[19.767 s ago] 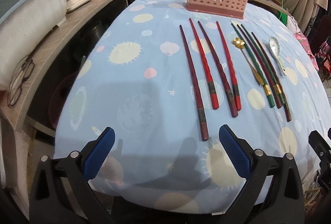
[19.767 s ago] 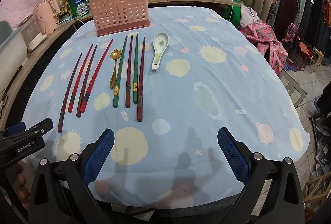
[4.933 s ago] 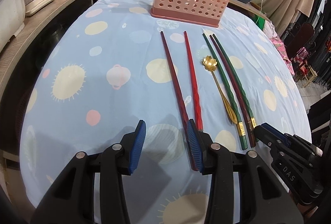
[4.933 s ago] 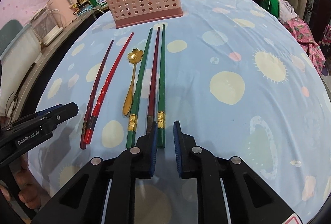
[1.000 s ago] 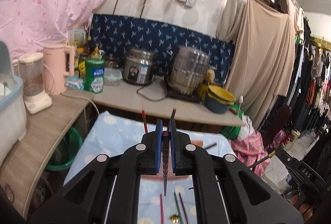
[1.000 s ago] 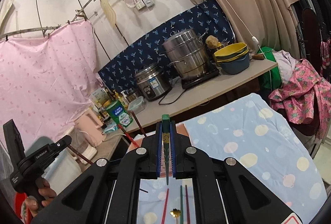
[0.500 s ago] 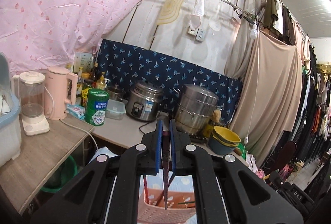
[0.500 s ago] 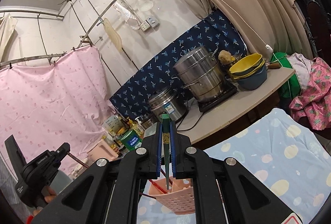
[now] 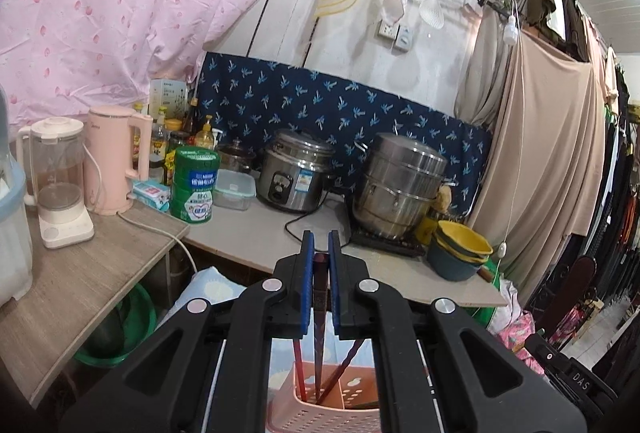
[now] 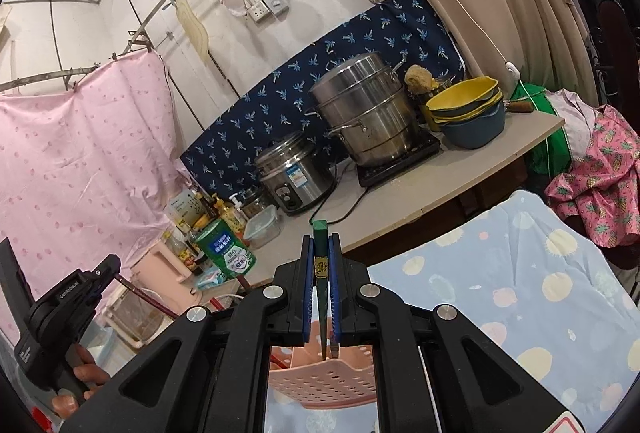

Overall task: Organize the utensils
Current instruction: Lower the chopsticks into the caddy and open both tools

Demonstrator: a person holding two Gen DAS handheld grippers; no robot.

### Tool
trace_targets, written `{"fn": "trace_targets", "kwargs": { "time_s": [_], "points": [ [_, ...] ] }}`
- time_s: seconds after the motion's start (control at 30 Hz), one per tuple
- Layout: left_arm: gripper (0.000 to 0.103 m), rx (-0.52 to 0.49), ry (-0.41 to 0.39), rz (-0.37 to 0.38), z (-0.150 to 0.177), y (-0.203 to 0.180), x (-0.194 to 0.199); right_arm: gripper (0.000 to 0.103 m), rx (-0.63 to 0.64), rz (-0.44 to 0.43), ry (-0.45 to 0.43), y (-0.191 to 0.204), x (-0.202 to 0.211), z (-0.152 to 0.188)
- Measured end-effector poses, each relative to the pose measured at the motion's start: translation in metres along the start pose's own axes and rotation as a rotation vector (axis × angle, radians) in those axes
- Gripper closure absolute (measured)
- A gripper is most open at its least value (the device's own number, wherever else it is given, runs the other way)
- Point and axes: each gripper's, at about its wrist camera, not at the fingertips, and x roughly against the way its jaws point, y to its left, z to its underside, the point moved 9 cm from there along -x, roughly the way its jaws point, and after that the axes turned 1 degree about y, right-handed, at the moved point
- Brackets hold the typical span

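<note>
My left gripper (image 9: 319,245) is shut on a dark red chopstick (image 9: 318,317) that hangs point down into the pink perforated utensil basket (image 9: 320,409) below it. Two other red chopsticks (image 9: 298,365) stand in that basket. My right gripper (image 10: 321,253) is shut on a green chopstick (image 10: 321,273) with a gold band, its tip pointing down into the same pink basket (image 10: 320,381). The left gripper also shows in the right wrist view (image 10: 102,275) at the far left, with its red chopstick.
A counter (image 9: 256,229) behind holds a rice cooker (image 9: 294,171), a steel steamer pot (image 9: 400,185), stacked bowls (image 9: 460,245), a green tin (image 9: 194,185), a pink kettle (image 9: 114,165) and a blender (image 9: 56,181). The blue dotted tablecloth (image 10: 520,285) lies below right.
Both grippers have lowered their chopsticks toward the basket, which now sits directly under the tips. The left chopstick's tip is now inside the basket.
</note>
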Motion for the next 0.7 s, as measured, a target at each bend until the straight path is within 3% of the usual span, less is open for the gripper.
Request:
{"fn": "trace_targets", "kwargs": {
  "time_s": [0.7],
  "points": [
    [0.096, -0.037, 0.119, -0.034, 0.049, 0.010, -0.023, 0.096, 0.036, 0.036, 0.101, -0.010, -0.024, 0.041]
  ]
}}
